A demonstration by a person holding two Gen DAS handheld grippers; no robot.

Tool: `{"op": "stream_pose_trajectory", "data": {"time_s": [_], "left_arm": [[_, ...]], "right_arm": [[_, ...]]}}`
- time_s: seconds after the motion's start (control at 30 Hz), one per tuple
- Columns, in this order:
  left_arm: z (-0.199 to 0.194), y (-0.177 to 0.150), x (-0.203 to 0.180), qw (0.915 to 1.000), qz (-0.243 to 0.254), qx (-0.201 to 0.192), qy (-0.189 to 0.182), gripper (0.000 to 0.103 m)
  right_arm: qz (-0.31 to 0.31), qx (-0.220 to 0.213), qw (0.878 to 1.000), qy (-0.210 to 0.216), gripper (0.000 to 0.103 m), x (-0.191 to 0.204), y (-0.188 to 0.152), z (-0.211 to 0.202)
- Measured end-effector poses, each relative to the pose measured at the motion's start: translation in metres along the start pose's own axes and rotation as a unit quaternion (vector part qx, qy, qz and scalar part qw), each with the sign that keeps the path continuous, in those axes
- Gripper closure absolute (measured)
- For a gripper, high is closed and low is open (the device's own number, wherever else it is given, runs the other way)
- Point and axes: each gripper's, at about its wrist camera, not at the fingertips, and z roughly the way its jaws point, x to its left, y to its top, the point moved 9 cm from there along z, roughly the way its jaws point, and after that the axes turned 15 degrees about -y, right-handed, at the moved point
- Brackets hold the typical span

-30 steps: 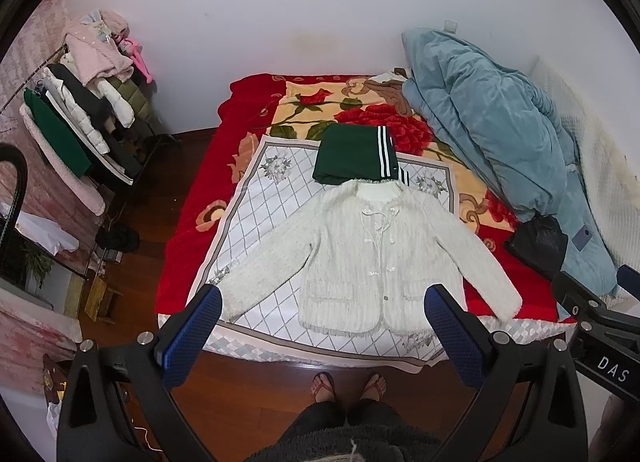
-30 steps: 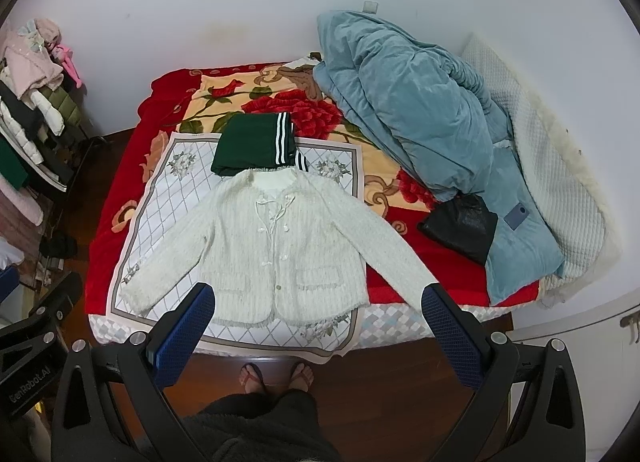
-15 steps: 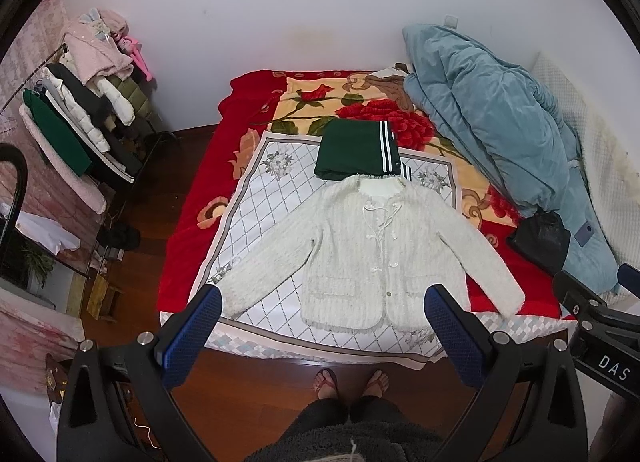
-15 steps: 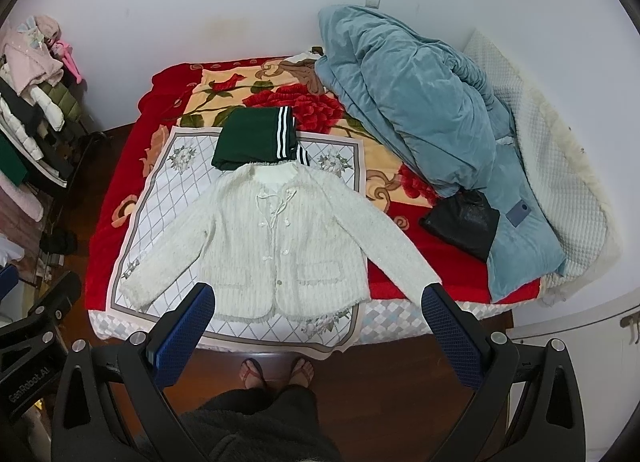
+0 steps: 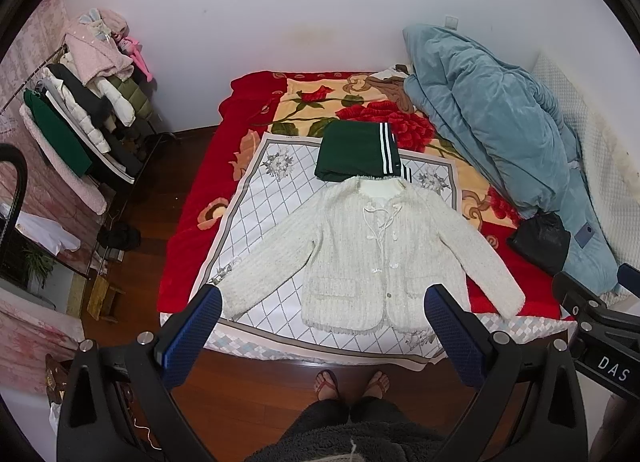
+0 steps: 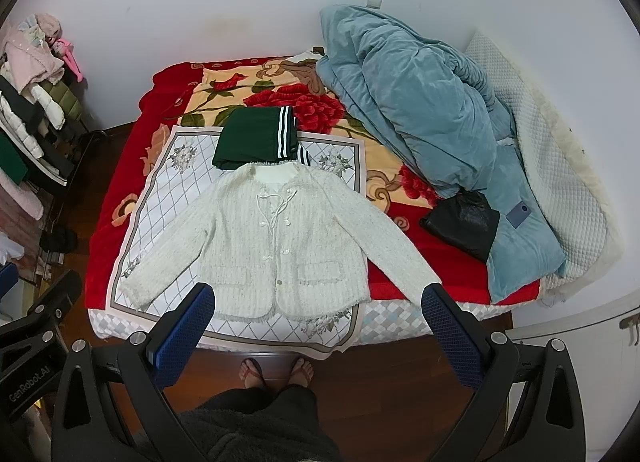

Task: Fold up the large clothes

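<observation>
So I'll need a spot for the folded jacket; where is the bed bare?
Bare patches: the white grid mat left of the white jacket, and the floral blanket between the green folded garment and the wall. The right side is crowded by the blue duvet and black bag.

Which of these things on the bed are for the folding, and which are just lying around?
For the folding:
white cardigan, spread flat with both sleeves out
green folded garment, at its collar
checked cloth beneath them
left gripper and right gripper, both open

Just lying about:
blue duvet
black bag
clothes rack
</observation>
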Motion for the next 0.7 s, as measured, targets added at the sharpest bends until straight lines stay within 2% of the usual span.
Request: {"op": "stream_pose_trajectory", "data": {"time_s": [0.7], "left_arm": [[0.0005, 0.0022, 0.0004, 1.0, -0.001, -0.002, 0.001, 0.0]], "right_arm": [[-0.001, 0.001, 1.0, 0.0, 0.0, 0.001, 0.0046, -0.0023]]}}
